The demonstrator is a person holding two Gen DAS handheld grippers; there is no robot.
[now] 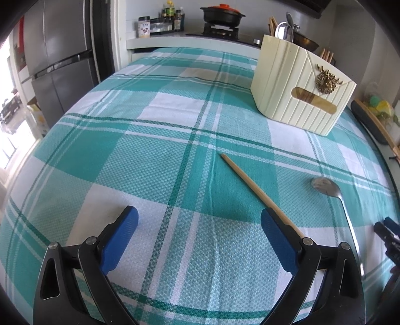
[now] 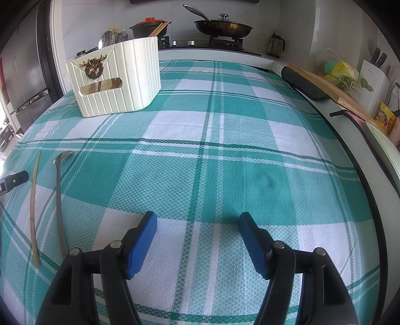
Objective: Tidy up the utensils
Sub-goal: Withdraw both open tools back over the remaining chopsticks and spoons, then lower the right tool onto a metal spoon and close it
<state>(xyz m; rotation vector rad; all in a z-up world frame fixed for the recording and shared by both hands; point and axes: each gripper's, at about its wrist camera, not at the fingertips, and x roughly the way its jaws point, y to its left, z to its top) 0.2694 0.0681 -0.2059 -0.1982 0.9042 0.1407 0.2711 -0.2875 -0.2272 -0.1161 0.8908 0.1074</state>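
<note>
A single wooden chopstick (image 1: 252, 186) lies slanted on the teal checked tablecloth (image 1: 155, 140); its near end runs behind the right finger of my left gripper (image 1: 198, 216), which is open and holds nothing. A metal spoon (image 1: 335, 197) lies to the right of the chopstick. At the back right stands a cream utensil holder (image 1: 297, 87) with spoons and chopsticks in it. In the right wrist view the chopstick (image 2: 34, 207) and spoon (image 2: 58, 200) lie far left, the holder (image 2: 117, 80) back left. My right gripper (image 2: 197, 220) is open over bare cloth.
A stove with a black pot (image 1: 222, 13) and a frying pan (image 2: 222, 26) stands behind the table. A grey fridge (image 1: 57, 57) is at the left. A cutting board (image 2: 332, 90), a knife block (image 2: 375, 82) and packets line the right counter. The table's right edge (image 2: 362, 175) curves near.
</note>
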